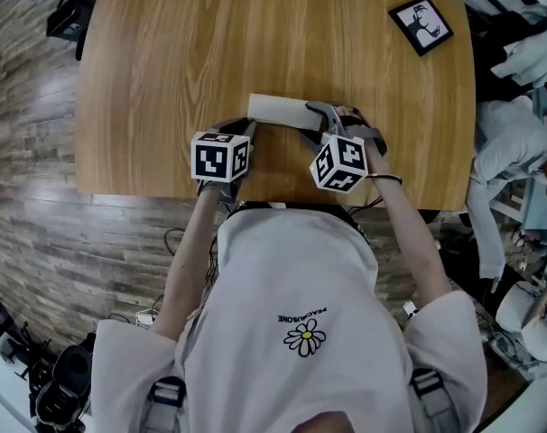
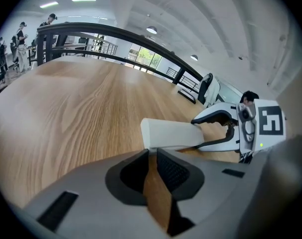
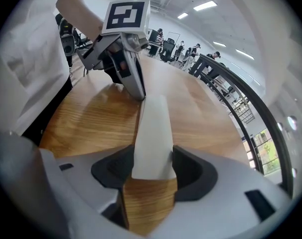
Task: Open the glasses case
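My right hand-held gripper is clamped on one end of the white glasses case, both pads pressed to its sides. The case lies flat on the desk and runs away to my left hand-held gripper. Its jaws stand narrow, a slit of desk between them, tips at the case's other end. Well beyond lies a small framed picture.
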A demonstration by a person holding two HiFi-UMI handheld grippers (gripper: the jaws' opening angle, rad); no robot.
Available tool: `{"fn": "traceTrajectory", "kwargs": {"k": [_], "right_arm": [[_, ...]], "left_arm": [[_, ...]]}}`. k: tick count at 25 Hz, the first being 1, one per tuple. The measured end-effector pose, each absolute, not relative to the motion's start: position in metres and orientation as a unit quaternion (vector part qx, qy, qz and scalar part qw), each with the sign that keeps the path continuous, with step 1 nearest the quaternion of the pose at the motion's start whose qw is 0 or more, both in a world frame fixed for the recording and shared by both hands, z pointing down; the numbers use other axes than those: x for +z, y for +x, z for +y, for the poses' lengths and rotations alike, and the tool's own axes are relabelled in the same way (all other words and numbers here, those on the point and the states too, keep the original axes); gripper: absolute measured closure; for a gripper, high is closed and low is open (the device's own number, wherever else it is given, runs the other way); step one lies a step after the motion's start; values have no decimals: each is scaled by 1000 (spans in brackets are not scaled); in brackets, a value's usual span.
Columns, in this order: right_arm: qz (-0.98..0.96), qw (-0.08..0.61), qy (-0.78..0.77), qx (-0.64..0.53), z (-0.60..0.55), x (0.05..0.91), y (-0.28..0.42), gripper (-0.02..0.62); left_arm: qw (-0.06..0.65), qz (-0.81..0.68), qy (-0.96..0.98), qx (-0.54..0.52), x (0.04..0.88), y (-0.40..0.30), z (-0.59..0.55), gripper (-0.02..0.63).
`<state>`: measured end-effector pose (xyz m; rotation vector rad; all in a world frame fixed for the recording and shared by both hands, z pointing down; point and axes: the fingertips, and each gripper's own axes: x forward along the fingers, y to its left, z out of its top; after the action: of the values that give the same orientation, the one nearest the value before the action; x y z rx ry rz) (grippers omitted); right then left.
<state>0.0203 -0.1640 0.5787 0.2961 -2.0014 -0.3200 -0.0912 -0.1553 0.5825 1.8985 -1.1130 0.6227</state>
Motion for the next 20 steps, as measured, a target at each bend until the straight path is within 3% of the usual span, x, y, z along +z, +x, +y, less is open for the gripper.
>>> {"fn": "traceTrajectory", "kwargs": {"k": [14,16,18,20], "right_arm": [[-858,508,76,0,-172,562,21,356],[-862,498,90,-6,-178,552,21,404],[-867,486,108,-13,-185,542,19,504],[-865,487,114,-29,-190,538,18,529]], "left_arm": [[406,-440,757,263,583,-89,-152,545],[406,-440,756,263,582,-90,-153,545],[407,-440,756,264,582,-91,-154,546],[406,-440,756,265,583,-91,-154,546]]}}
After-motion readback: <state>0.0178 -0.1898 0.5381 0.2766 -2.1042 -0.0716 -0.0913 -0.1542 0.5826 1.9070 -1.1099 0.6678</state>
